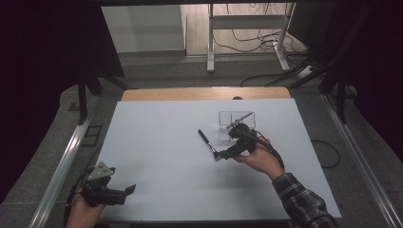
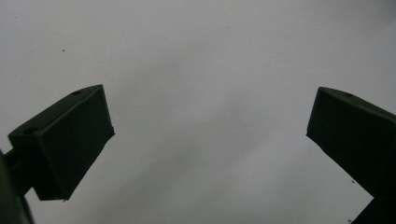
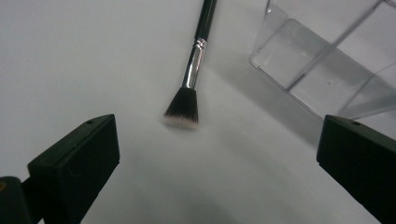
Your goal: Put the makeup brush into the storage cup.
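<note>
right tool (image 1: 219,156) sits low over the worktop (image 1: 157,156), jaws wide apart and clamped on nothing. the makeup brush (image 3: 191,79) lies flat on the worktop just ahead of those jaws, bristle end nearest them, black handle running away; in the high view the brush (image 1: 207,144) lies left of the clear plastic organizer (image 1: 236,119), near it but apart. a second slim item (image 1: 240,118) leans in the organizer.

left tool (image 1: 124,191) rests at the near left corner of the worktop, well apart from the brush, jaws spread, nothing between them.

judgement: the step in hand looks like the approach to pick up the brush, likely for placing in the organizer. the next move calls for bringing the right tool forward so the jaws straddle the metal collar or handle, then closing squarely; the thin round handle could roll or slip.

limits: the organizer (image 3: 322,65) is cut off at the frame edge and its clear walls make the compartments hard to count. the leaning item cannot be identified. the brush handle's far end is cut off in the right gripper view.
</note>
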### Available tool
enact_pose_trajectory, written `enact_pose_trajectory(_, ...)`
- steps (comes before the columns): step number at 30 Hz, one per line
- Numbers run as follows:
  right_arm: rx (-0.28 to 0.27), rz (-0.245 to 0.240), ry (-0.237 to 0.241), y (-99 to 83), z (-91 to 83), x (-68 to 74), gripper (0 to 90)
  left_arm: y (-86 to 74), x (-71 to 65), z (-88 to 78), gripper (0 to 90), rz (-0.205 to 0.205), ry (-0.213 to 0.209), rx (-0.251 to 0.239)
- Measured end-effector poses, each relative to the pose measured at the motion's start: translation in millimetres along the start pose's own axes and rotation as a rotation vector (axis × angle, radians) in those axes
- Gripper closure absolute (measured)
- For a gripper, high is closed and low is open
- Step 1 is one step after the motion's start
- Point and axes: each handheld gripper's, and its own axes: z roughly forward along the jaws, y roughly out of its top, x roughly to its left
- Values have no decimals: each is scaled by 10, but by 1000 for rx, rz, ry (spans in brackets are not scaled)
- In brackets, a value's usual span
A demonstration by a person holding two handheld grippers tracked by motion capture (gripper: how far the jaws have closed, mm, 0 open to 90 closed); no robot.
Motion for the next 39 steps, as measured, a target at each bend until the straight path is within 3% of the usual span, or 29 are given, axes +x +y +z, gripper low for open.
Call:
enact_pose_trajectory(5,6,1,17,53,48,25,0,-1,-1,2,4,0,0,-2)
enact_pose_trajectory(39,44,-56,12,306,317,123,58,0,-2,6,4,2,-5,0)
